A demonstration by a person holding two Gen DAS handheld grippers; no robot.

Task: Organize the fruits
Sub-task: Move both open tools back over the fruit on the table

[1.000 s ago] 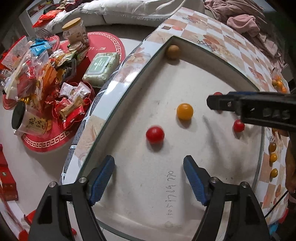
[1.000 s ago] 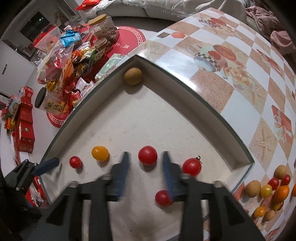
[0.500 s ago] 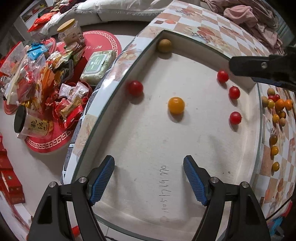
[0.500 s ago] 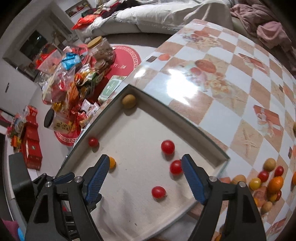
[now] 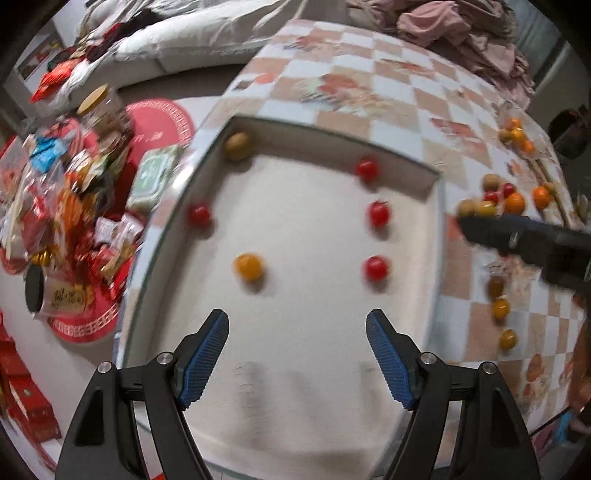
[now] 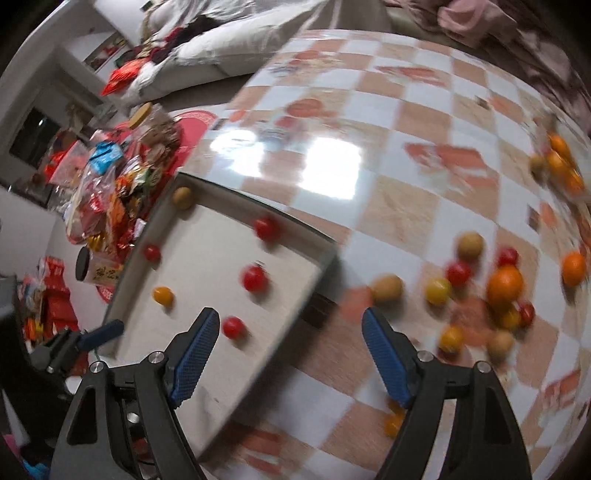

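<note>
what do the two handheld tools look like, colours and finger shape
Both match: the left tool and right tool have black plastic frames with triangular cut-outs, silver pivot bolts and two fingers tipped with blue ribbed pads. No sleeves or cables are clearly visible.

Beside the checkered-cloth counter (image 5: 369, 92), on the floor, lies a round red mat (image 5: 162, 122) heaped with bright snack packets (image 5: 66, 192); a lidded clear jar (image 5: 101, 107) stands there, pink crumpled clothes (image 5: 461, 33) beyond.
</note>
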